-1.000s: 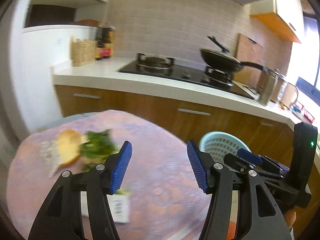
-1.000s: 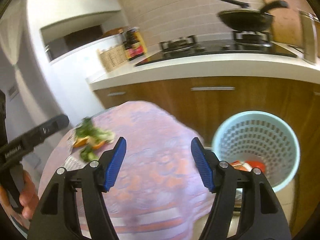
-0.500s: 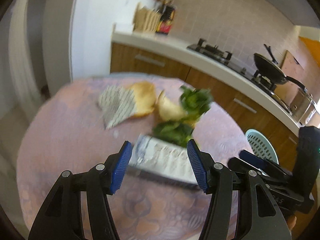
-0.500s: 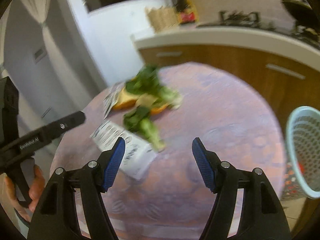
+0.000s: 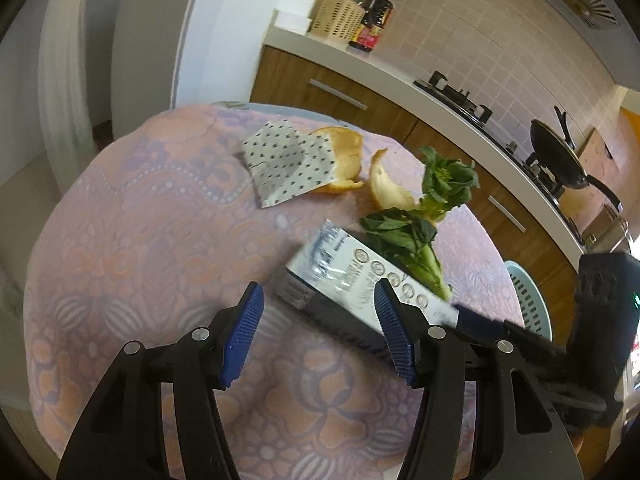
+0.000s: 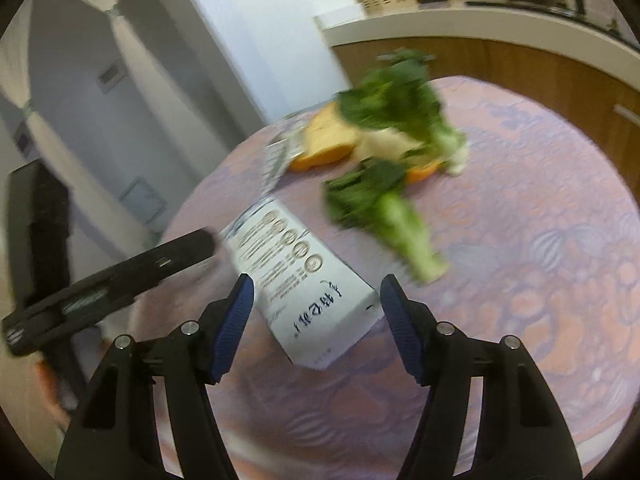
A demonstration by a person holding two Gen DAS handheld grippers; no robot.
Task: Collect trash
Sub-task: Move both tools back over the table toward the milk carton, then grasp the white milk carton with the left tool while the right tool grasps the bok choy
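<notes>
A white printed carton (image 5: pixel 348 280) lies flat on the round table with the pink patterned cloth (image 5: pixel 132 264). Beyond it lie green vegetable scraps (image 5: pixel 404 236), orange peels (image 5: pixel 344 156) and a dotted paper napkin (image 5: pixel 288 164). My left gripper (image 5: pixel 316 336) is open and empty, just in front of the carton. My right gripper (image 6: pixel 316 320) is open, with its jaws on either side of the carton's near end (image 6: pixel 312 292), not touching it. The vegetable scraps (image 6: pixel 384 200) and peels (image 6: pixel 328 140) show blurred in the right wrist view.
A light blue mesh bin (image 5: pixel 528 300) stands on the floor past the table's right edge. Behind runs a kitchen counter (image 5: pixel 392 76) with wooden cabinets, a stove, a black pan (image 5: pixel 560 148), a basket and bottles. A white wall and curtain are at left.
Both grippers have swung from the bin side toward the table and dropped closer to it. The carton now lies between the right jaws. Both stay open.
</notes>
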